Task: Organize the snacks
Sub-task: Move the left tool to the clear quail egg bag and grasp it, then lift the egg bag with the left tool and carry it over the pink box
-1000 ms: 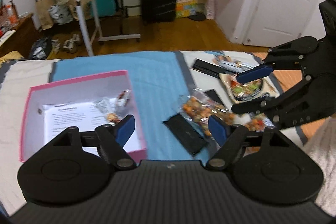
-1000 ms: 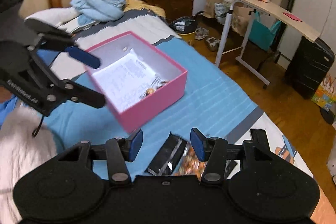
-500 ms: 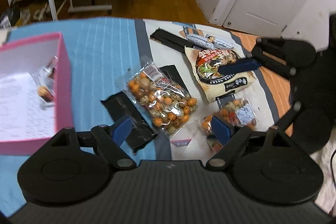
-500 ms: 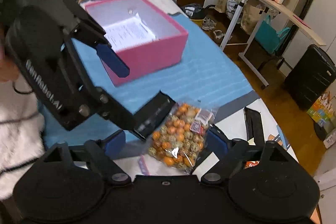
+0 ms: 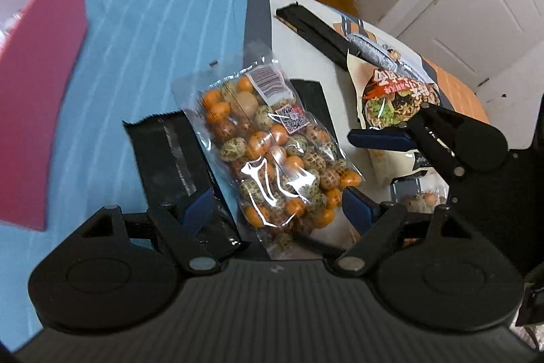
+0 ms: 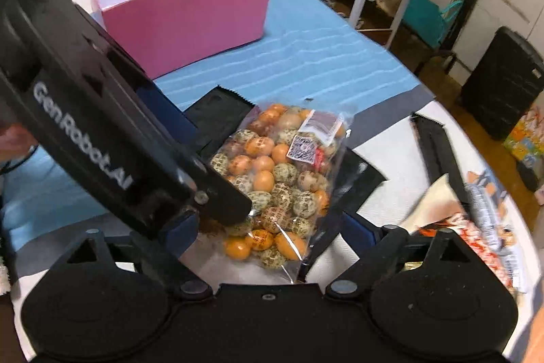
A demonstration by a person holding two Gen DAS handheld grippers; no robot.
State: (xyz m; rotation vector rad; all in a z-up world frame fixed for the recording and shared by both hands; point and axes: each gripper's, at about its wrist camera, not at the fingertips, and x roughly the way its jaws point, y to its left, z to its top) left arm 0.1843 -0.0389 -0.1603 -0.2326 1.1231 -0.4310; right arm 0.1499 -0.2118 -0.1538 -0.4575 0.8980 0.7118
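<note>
Left wrist view: left hand-held gripper [image 5: 277, 210] open, fingers either side of the clear snack bag [image 5: 272, 152] lying on the bed [image 5: 153, 33]; black packet [image 5: 170, 155] left of bag, pink box [image 5: 40, 84] further left, noodle pack [image 5: 394, 104] right.
Right wrist view: right hand-held gripper [image 6: 268, 234] open, straddling bag's near end [image 6: 278, 172]; pink box [image 6: 190, 16] beyond bag.

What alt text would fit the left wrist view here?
Open left tongs straddle the near end of a clear bag of orange and speckled snack balls lying on a blue bedspread, black packets beside it. A pink box sits left; the right tongs hover right.
</note>
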